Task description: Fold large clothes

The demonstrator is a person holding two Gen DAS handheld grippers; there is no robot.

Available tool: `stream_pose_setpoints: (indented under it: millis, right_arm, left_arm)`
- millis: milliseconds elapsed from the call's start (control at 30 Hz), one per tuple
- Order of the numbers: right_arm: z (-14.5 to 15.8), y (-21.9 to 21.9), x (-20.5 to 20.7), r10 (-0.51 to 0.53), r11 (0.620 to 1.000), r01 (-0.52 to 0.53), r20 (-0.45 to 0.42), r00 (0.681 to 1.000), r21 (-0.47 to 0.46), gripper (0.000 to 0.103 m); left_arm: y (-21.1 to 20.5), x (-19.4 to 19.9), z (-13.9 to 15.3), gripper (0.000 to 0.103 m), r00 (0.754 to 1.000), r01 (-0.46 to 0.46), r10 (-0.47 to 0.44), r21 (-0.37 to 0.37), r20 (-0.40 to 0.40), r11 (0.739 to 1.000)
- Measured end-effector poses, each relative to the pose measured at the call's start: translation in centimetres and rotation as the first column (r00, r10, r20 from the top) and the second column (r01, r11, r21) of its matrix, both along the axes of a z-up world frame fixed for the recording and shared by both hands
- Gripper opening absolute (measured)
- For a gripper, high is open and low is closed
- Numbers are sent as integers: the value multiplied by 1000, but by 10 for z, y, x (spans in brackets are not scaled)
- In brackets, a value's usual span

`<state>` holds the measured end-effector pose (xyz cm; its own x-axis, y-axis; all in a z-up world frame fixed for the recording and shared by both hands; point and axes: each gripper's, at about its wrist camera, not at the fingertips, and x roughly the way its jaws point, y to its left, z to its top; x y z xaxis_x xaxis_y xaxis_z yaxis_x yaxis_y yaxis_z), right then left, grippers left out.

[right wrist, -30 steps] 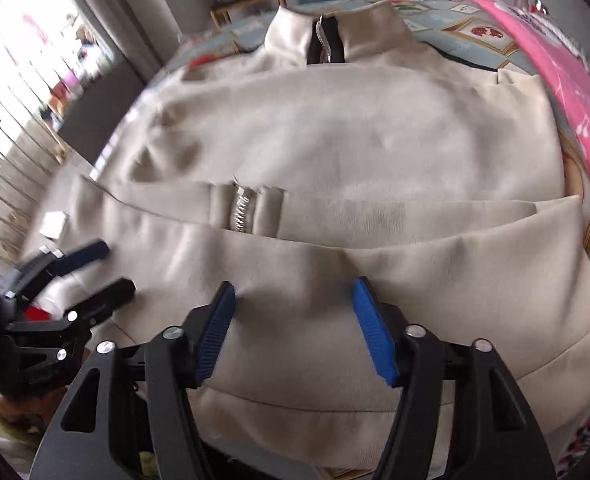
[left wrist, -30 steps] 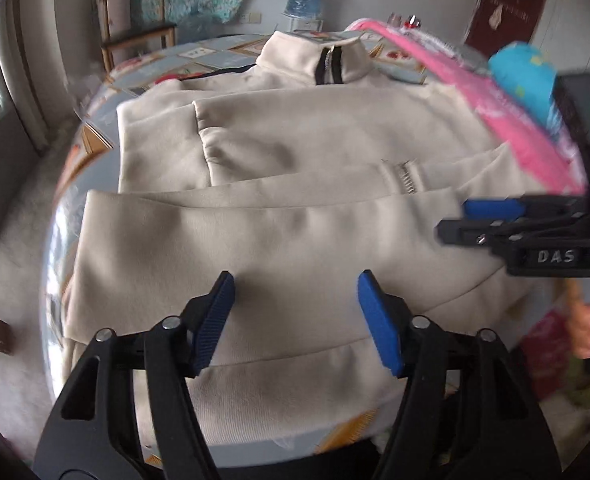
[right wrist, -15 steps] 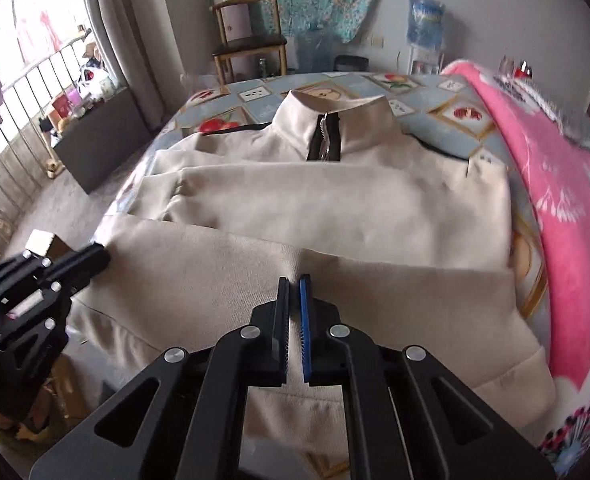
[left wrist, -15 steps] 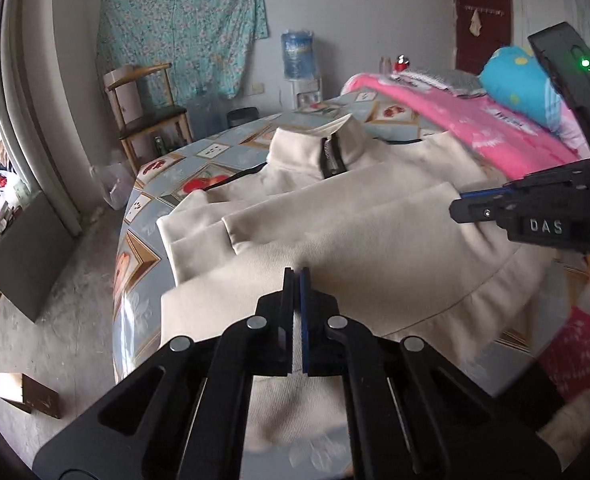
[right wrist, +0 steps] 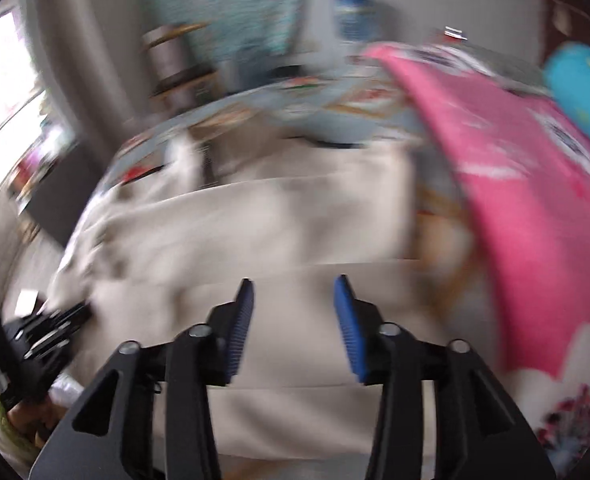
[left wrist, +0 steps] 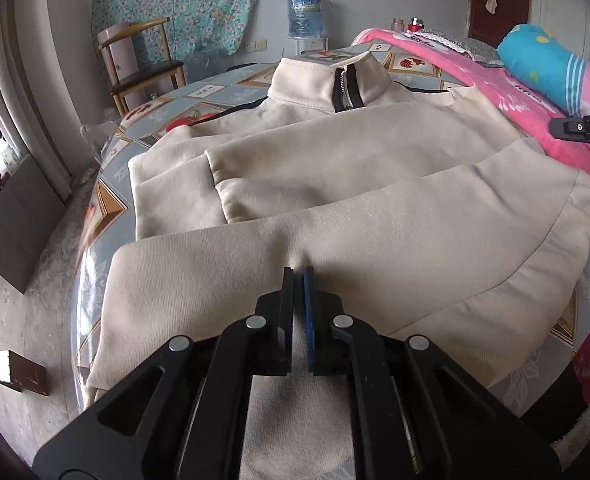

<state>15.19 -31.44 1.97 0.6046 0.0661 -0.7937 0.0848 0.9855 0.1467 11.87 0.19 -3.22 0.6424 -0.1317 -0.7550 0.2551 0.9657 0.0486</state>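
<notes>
Here, the left tongs [left wrist: 298, 276] are pinched together on a ridge of the cream jacket [left wrist: 335, 184], which lies spread on the patterned counter [left wrist: 199, 92], its collar at the far end. The right tongs [right wrist: 294, 292] gape wide above the near hem, holding nothing, their view blurred. With one side gripped alone, the hem risks rising skewed and dragging the tucked sleeves loose. The pink blanket [right wrist: 535, 200], just right of the right tongs, could snag.

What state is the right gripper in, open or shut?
Open. In the blurred right wrist view the right gripper shows a wide gap between its blue pads, with the beige jacket visible between them, ungripped.
</notes>
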Motion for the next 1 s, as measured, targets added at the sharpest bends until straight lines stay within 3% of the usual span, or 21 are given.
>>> stream_pose_setpoints:
  millis: [133, 267, 333, 367, 400, 500, 633, 700, 800, 833, 933, 1000]
  right_arm:
    - [-25, -39, 14, -23, 995, 31, -82, 996, 91, 43]
    - [-56, -48, 28, 0, 991, 22, -163, 987, 129, 43]
    - [-56, -47, 26, 20, 990, 2, -156, 988, 139, 31]
    - [-51, -42, 22, 27, 995, -13, -145, 989, 96, 25]
    - [-48, -38, 19, 34, 997, -24, -138, 990, 71, 14]
    - [-28, -30, 6, 14, 999, -11, -74, 997, 31, 8]
    - [3, -21, -7, 12, 1000, -10, 79, 997, -22, 7]
    - [-12, -23, 4, 12, 998, -8, 60, 998, -56, 7]
    - [-61, -31, 28, 19, 997, -22, -45, 999, -69, 8]
    - [-65, -35, 27, 15, 998, -16, -30, 999, -65, 12]
    - [-46, -48, 21, -34, 997, 33, -3, 999, -75, 26]
    - [-34, -60, 13, -94, 992, 95, 16, 995, -88, 26]
  left_arm:
    - [-1, -1, -1, 6, 1000, 13, -13, 13, 0, 1000]
    - [-3, -3, -1, 6, 1000, 14, -14, 29, 1, 999]
    - [-4, -3, -1, 6, 1000, 10, -10, 32, 0, 999]
    - [-4, -3, -1, 6, 1000, 8, -8, 33, 0, 999]
    - [-4, -4, 0, 6, 1000, 8, -8, 31, 0, 1000]
    - [0, -5, 0, 6, 1000, 15, -15, 8, -2, 1000]
    - [7, -4, 1, 7, 999, 14, -16, -50, -31, 999]
    - [7, -4, 0, 7, 999, 13, -14, -50, -36, 999]
    - [5, -4, -1, 7, 999, 17, -19, -41, -33, 999]
    - [4, -4, -2, 7, 999, 20, -22, -41, -33, 999]
    - [4, -3, -1, 7, 999, 30, -31, -30, -37, 999]
    - [5, -4, -2, 7, 999, 30, -32, -39, -37, 999]
